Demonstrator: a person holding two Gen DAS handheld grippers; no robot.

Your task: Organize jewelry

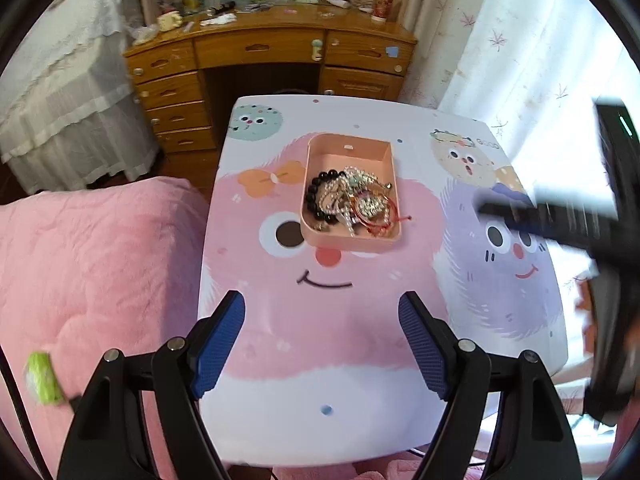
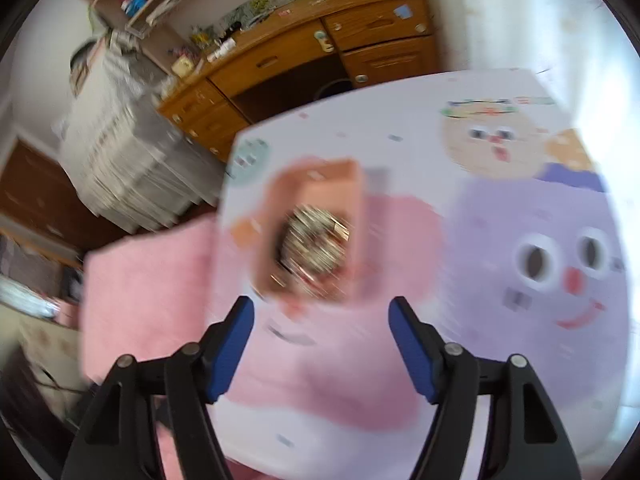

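A pink rectangular tray [image 1: 384, 240] sits on the cartoon-printed table [image 1: 312, 360]. It holds a tangled pile of jewelry [image 1: 352, 200]: a black bead bracelet, silvery chains and a red cord. My left gripper [image 1: 322, 336] is open and empty, above the table's near half, short of the tray. My right gripper [image 2: 321, 340] is open and empty too; its view is blurred and shows the tray [image 2: 340, 176] with the jewelry [image 2: 316, 252] just beyond its fingertips. The right gripper also appears as a dark blur at the right of the left wrist view [image 1: 560, 220].
A pink blanket [image 1: 92, 280] lies left of the table. A wooden desk [image 1: 264, 52] with drawers and clutter stands behind it. A white lace-covered stack [image 1: 60, 100] is at the far left, and a curtain [image 1: 520, 60] hangs at the right.
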